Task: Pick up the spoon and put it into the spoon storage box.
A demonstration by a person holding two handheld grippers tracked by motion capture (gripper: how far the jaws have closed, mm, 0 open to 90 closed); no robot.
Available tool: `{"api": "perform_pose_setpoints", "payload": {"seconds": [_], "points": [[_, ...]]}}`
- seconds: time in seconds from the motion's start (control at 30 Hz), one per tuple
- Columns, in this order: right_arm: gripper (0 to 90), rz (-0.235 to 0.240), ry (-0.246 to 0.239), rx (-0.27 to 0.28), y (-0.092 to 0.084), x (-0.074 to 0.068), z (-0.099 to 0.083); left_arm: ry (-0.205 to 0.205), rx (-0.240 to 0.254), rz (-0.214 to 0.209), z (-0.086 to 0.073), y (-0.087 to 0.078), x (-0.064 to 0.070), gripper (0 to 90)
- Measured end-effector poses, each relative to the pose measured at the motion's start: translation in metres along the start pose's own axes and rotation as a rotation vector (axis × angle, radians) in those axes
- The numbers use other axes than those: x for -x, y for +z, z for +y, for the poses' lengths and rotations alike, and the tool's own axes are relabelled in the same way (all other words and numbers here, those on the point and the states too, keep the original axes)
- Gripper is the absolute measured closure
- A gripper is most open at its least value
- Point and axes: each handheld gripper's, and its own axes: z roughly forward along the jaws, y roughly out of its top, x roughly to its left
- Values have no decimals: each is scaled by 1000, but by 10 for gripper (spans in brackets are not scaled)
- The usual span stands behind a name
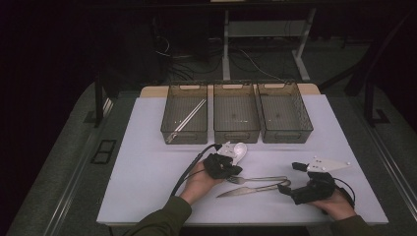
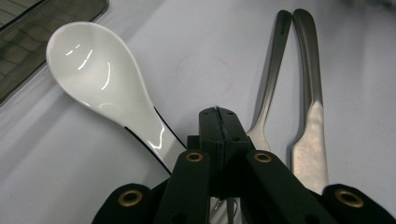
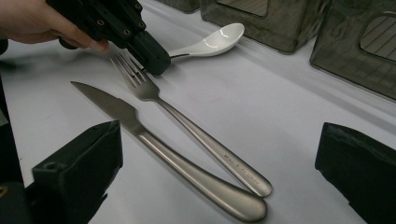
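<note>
A white ceramic spoon (image 1: 239, 150) (image 2: 98, 79) (image 3: 212, 41) lies on the white table in front of the baskets. To its right a steel fork (image 1: 260, 179) (image 2: 272, 79) (image 3: 205, 140) and a steel knife (image 1: 243, 190) (image 2: 310, 107) (image 3: 154, 140) lie side by side, handles touching at the ends. My left gripper (image 1: 235, 169) (image 2: 218, 116) (image 3: 150, 55) is shut, its tip low over the fork's tines beside the spoon's handle; nothing shows between its jaws. My right gripper (image 1: 286, 187) (image 3: 222, 135) stands open at the handle ends of the fork and knife, touching neither.
Three dark mesh baskets stand in a row at the back: the left basket (image 1: 169, 129) holds a pair of metal chopsticks (image 1: 187, 120), and the middle basket (image 1: 236, 135) and right basket (image 1: 287, 136) hold nothing. The table's front edge (image 1: 246, 222) lies close behind both hands.
</note>
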Motion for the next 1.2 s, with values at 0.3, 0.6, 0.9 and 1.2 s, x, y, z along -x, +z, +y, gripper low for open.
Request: {"api": "perform_pose_setpoints", "payload": {"seconds": [0.3, 0.6, 0.9, 1.2], "points": [[8, 0, 2, 3, -1, 0, 0, 25, -39, 51, -2, -3, -2, 891], [8, 0, 1, 3, -1, 0, 0, 15, -53, 95, -9, -14, -10, 890], [8, -1, 4, 2, -1, -1, 0, 9, -73, 145, -15, -24, -22, 890], [8, 0, 4, 0, -1, -1, 0, -27, -56, 196, -21, -33, -35, 890]]}}
